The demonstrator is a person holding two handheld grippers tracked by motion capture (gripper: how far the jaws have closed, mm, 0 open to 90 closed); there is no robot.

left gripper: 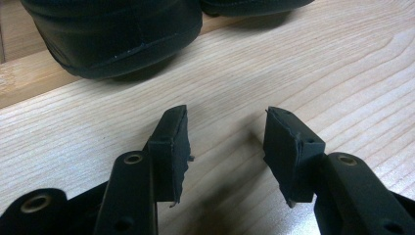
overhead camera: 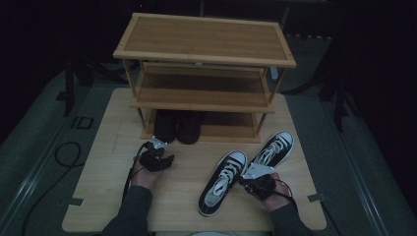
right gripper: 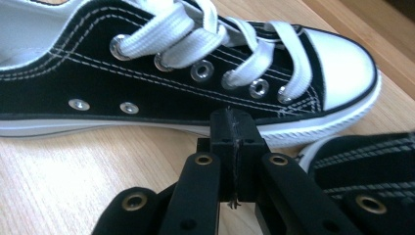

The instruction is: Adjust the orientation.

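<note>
- Here the left gripper [left gripper: 226, 147] held its jaws wide apart over bare desk [left gripper: 303, 63], gripping nothing.
- Right gripper [right gripper: 237, 142] pressed its empty jaws together beside the black-and-white sneaker [right gripper: 161, 73].

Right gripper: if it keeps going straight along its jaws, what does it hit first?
Most likely the side of the near sneaker. The right gripper, jaws shut with nothing between them, points at its white sole edge below the eyelets. The gap looks small, but depth is hard to judge.
</note>
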